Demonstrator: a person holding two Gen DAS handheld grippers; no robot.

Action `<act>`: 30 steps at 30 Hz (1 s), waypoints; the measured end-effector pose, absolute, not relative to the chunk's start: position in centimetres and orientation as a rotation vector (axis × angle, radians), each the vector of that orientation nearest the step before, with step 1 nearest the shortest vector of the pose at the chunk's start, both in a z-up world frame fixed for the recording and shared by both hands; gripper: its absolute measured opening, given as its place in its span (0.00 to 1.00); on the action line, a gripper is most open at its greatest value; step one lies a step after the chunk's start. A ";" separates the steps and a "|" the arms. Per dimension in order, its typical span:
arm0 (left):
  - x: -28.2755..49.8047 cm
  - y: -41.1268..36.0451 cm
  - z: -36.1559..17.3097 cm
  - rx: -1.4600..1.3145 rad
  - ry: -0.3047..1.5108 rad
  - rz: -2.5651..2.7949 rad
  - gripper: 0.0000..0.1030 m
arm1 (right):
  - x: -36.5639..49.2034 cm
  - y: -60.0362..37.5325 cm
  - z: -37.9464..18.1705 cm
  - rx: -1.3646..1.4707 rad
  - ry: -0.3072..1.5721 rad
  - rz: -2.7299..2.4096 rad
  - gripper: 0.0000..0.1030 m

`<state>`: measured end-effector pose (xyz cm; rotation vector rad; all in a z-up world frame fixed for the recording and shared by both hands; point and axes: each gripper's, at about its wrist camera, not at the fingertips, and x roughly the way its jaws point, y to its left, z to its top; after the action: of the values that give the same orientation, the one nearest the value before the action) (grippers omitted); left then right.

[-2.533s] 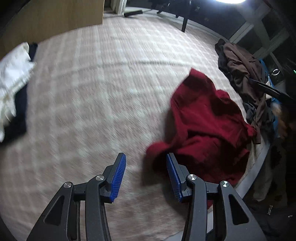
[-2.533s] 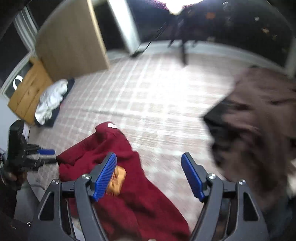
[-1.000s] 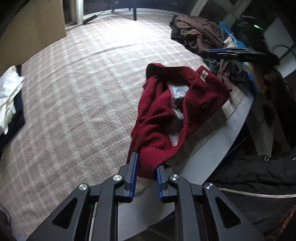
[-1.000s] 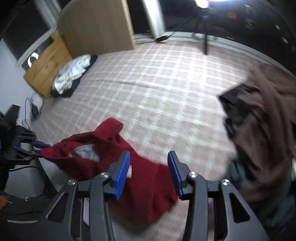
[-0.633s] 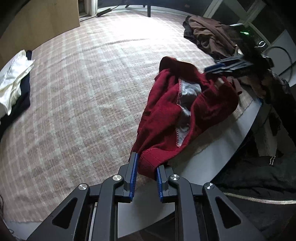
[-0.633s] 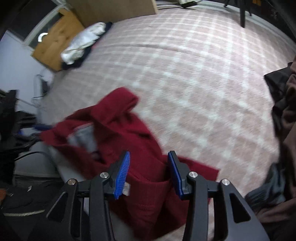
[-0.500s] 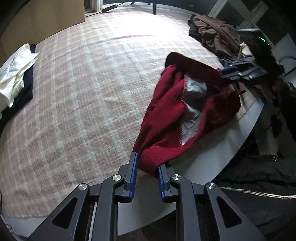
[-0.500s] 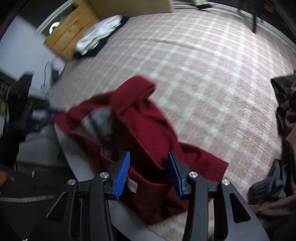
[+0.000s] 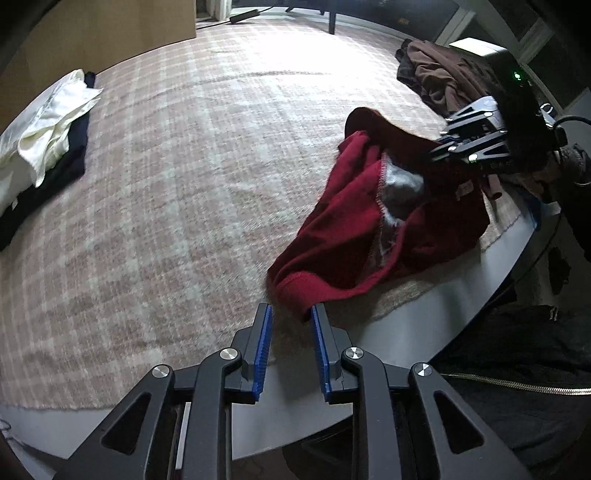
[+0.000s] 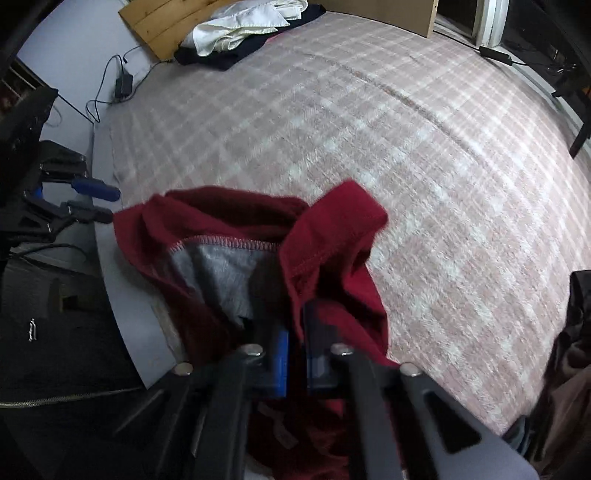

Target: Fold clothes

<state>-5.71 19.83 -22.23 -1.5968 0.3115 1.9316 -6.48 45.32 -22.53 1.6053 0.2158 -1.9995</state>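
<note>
Pink-and-white checked blanket (image 9: 177,177) covers the bed, and most of it lies bare. One dark red garment (image 9: 373,225) sits bunched at the blanket's near edge, its grey lining showing, partly over the grey bed rim (image 9: 461,295). The left gripper (image 9: 290,328) is parted a little, a red hem fold lying between its blue pads; whether they touch it I cannot tell. The right gripper (image 10: 295,350) is closed to a narrow gap, pinching the garment's red cloth. One folded pile, white clothes (image 9: 48,122) on a dark piece, lies at the blanket's far edge beside a wooden board (image 10: 166,26). Only the left view shows the brown clothes heap (image 9: 439,77); only the right view shows a charger and cable (image 10: 123,83) off the blanket's edge.
</note>
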 end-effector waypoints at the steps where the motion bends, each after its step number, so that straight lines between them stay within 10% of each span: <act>1: -5.6 19.7 -22.3 -1.599 0.309 1.935 0.20 | -6.2 46.1 -22.0 1.600 0.202 -2.022 0.06; 30: -4.8 26.4 -22.3 -1.506 0.246 1.821 0.36 | 5.4 63.8 -18.8 1.723 -0.082 -2.616 0.04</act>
<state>-4.77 26.36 -22.29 -1.5061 0.2461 1.8214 5.45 63.78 -18.80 1.7231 -0.0820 -2.6161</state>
